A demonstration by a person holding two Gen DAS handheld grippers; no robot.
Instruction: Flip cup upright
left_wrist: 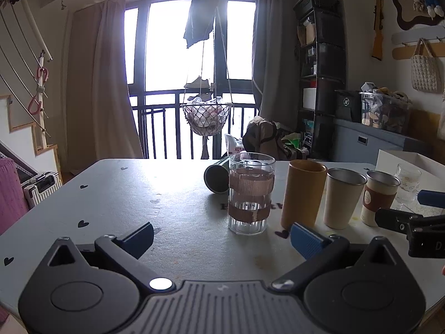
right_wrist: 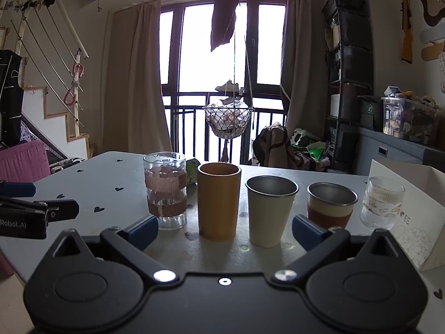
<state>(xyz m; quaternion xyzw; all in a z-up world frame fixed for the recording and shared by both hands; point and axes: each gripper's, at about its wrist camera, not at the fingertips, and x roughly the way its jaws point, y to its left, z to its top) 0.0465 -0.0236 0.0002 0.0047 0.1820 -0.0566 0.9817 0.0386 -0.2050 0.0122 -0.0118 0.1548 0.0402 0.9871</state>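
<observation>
A dark green cup (left_wrist: pixel 217 177) lies on its side on the grey table (left_wrist: pixel 125 194), behind a taped clear glass (left_wrist: pixel 251 193); in the right wrist view only a part of it (right_wrist: pixel 192 173) shows behind the glass (right_wrist: pixel 165 189). My left gripper (left_wrist: pixel 221 236) is open and empty, low over the table, in front of the glass. My right gripper (right_wrist: pixel 224 231) is open and empty, in front of the upright orange cup (right_wrist: pixel 219 200) and cream cup (right_wrist: pixel 270 210).
Upright in a row stand an orange cup (left_wrist: pixel 303 194), a cream cup (left_wrist: pixel 343 197), a brown-banded cup (left_wrist: pixel 379 199) and a small ribbed glass (right_wrist: pixel 382 201). A white paper bag (right_wrist: pixel 417 208) stands at the far right. The right gripper shows at the edge (left_wrist: pixel 408 217).
</observation>
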